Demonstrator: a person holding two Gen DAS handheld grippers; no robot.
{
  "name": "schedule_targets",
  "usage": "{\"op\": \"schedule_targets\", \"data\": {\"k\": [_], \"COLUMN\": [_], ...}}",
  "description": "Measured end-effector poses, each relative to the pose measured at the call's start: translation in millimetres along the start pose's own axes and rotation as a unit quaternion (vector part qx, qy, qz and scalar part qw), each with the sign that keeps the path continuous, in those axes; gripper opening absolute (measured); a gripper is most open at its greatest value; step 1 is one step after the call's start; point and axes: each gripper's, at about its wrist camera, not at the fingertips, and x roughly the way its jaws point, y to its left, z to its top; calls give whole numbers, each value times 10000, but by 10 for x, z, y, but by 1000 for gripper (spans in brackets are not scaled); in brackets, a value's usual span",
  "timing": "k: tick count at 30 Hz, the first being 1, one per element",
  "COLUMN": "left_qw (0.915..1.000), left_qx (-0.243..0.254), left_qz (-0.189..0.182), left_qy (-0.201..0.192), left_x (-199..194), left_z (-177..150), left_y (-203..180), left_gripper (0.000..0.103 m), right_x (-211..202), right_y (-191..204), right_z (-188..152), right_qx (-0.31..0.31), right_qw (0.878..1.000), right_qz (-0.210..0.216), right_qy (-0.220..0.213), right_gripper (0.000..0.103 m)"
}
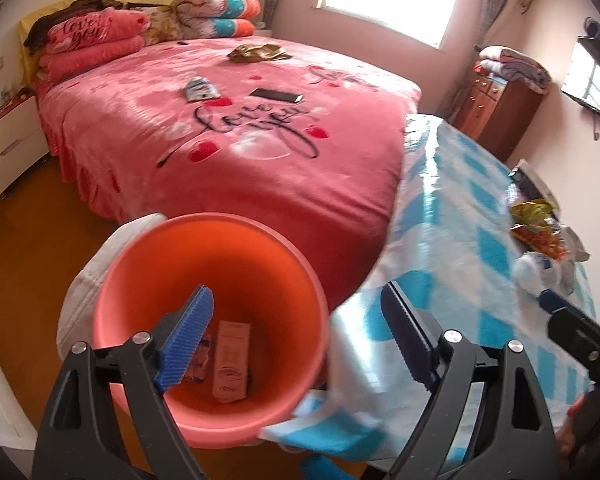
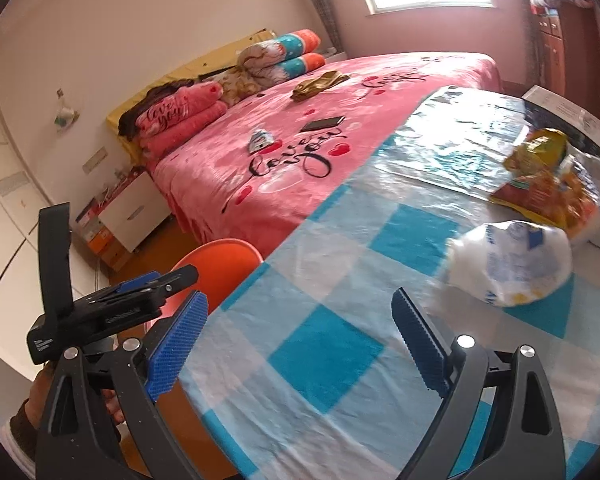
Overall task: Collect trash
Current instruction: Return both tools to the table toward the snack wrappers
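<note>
Because the round salmon-orange plastic bin (image 1: 208, 320) stands on the floor just beside the table's edge, trash lifted off the top has only a short drop, and the left wrist view looks straight down into it: a slim pink cardboard box (image 1: 231, 360) and a smaller printed packet (image 1: 199, 360) already lie at its bottom. The left tool (image 1: 298, 340) hangs over the bin's near rim with its blue ribbed pads spread wide and nothing between them, which reads as a drop finished or a hand simply waiting. At the right of this view, on the table (image 1: 440, 240) under its glossy blue-and-white checked cloth, sit a yellow-and-red crinkled snack bag (image 1: 538, 228) and a crumpled white plastic wrapper with blue print (image 1: 536, 272). From the right wrist view, the right tool (image 2: 300, 344) is also spread wide and empty, held low over the near part of the table (image 2: 320, 320) and aimed toward the white wrapper (image 2: 508, 264), which lies ahead and to the right of its tips, not yet between them; the snack bag (image 2: 548, 184) rests just behind it. Further off, on the pink bedspread (image 2: 300, 152), a dark phone (image 2: 322, 123) and a small printed packet (image 2: 260, 141) lie apart. The wrapper looks the likeliest next pick, being nearest and light enough to crush under a pinch.
</note>
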Motion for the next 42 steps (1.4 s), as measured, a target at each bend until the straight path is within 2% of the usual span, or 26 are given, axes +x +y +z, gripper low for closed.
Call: {"op": "schedule_targets", "data": {"k": [11, 25, 37, 42], "left_qw": [9977, 9945, 9907, 9878], "left_qx": [612, 975, 1259, 1414], "left_qz": [-214, -368, -520, -652], "left_qy": [-182, -117, -75, -72], "left_x": [-156, -125, -72, -41], "left_z": [54, 10, -3, 29], "left_y": [-587, -1046, -1441, -1656], "left_gripper": [87, 87, 87, 87], "right_x": [-289, -627, -931, -1112], "right_y": [-349, -747, -1177, -1472], "right_z": [-35, -30, -27, -18], "right_qx": [323, 747, 1170, 1475], "right_qw": [9991, 9953, 9880, 9809], "right_qz": [-63, -268, -523, -699], "right_qy": [-272, -560, -857, -1052], "right_gripper": [95, 95, 95, 95]}}
